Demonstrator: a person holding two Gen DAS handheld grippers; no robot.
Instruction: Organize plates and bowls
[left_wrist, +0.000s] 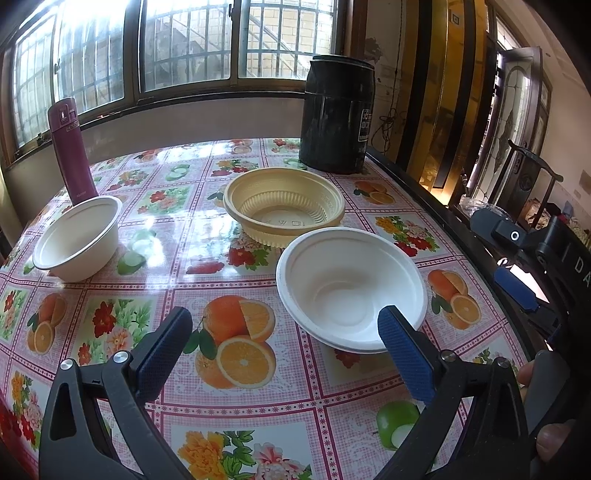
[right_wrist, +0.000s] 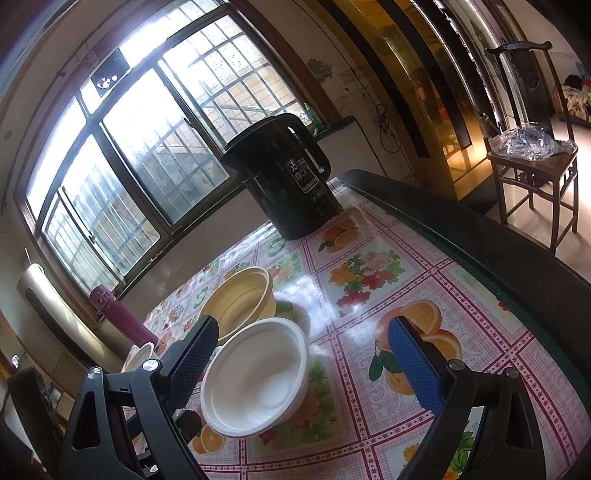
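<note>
A white bowl sits on the fruit-print table, just beyond my left gripper, which is open and empty; its right finger overlaps the bowl's near rim. The bowl also shows in the right wrist view, between the fingers of my open, empty right gripper. A yellow ribbed bowl stands behind it, also in the right wrist view. A second white bowl sits at the left, seen partly in the right wrist view. My right gripper shows at the left wrist view's right edge.
A black kettle stands at the table's back right, also in the right wrist view. A maroon flask stands at the back left. The dark table edge runs along the right. A wooden chair holds a plastic bag.
</note>
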